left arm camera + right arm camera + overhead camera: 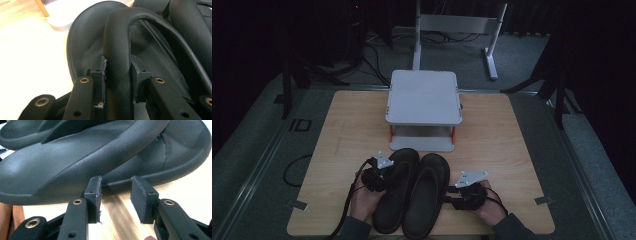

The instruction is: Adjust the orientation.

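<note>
A recording lab or test studio is suggested rather than a home. A bare wooden table [337, 150] is set on grey carpet, enclosed by dark curtains. Cables [377, 60] are trailed across the floor behind it, a white metal stand [457, 25] is placed there, and tape marks [298, 205] are stuck beside the table.

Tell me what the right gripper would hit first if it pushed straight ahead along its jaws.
Most likely the outer side edge of the right sandal: the right gripper stands open with its pads just short of that rim, nothing between them. Exact gap is hard to judge.
</note>
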A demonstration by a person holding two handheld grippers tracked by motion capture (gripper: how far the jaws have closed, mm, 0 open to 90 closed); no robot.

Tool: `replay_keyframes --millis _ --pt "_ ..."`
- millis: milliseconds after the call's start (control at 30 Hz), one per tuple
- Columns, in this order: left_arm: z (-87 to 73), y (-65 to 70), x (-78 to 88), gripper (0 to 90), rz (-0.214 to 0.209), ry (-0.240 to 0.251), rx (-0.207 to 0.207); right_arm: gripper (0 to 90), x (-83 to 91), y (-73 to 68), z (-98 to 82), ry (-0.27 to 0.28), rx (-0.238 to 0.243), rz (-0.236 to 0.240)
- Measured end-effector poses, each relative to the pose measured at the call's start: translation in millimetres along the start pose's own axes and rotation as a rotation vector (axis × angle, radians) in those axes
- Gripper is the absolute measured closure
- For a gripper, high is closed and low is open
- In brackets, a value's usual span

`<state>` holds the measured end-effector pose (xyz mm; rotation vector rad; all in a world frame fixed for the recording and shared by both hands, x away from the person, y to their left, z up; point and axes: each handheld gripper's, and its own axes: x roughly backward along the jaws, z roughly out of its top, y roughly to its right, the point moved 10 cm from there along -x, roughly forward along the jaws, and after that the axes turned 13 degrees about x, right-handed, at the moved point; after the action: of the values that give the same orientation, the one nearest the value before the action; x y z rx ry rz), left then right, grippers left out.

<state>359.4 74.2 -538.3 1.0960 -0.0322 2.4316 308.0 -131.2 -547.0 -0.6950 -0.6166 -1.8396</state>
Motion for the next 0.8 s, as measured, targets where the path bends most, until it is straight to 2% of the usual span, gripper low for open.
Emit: replay_keyframes --millis 167,200,267,300,333,400,433,467,567,700,800 --pt "4.2 -6.9 0.1 66.1 0.012 0.005 0.002 60.5 -6.3 -7.9 6.0 0.005 0.021 0.021" --pt "5.3 -8.6 -0.2 64.1 0.013 0.007 0.006 60.4 -11.2 -14.0 10.6 0.011 0.031 0.039" --pt "6.7 -11.7 0.3 59.5 0.013 0.009 0.012 60.4 -14.8 -17.7 14.3 0.012 0.043 0.045" --pt "7.5 -13.1 1.2 59.5 0.012 0.013 0.022 60.4 -14.8 -17.7 14.3 0.012 0.043 0.045" --pt "8.6 -13.7 2.9 52.8 0.011 0.022 0.036 60.1 -18.4 -19.6 17.8 0.019 0.049 0.044" --pt "9.4 -14.4 5.4 51.6 0.013 0.031 0.040 60.1 -18.4 -19.6 17.8 0.019 0.049 0.044" --pt "11.0 -14.7 14.5 51.6 0.030 0.061 0.050 59.8 -19.8 -19.8 18.9 0.022 0.046 0.044" --pt "11.3 -14.5 19.0 47.1 0.035 0.075 0.051 58.0 -20.9 -18.4 19.4 0.025 0.043 0.042" --pt "10.5 -12.1 33.4 47.1 0.032 0.109 0.059 56.9 -18.6 -18.1 18.1 0.023 0.045 0.036" --pt "6.7 -1.4 51.1 49.5 -0.018 0.146 0.075 55.8 -15.4 -16.7 16.7 0.024 0.047 0.024" --pt "1.3 10.2 57.3 53.5 -0.058 0.147 0.061 55.4 -10.9 -14.3 16.2 0.031 0.041 0.013"
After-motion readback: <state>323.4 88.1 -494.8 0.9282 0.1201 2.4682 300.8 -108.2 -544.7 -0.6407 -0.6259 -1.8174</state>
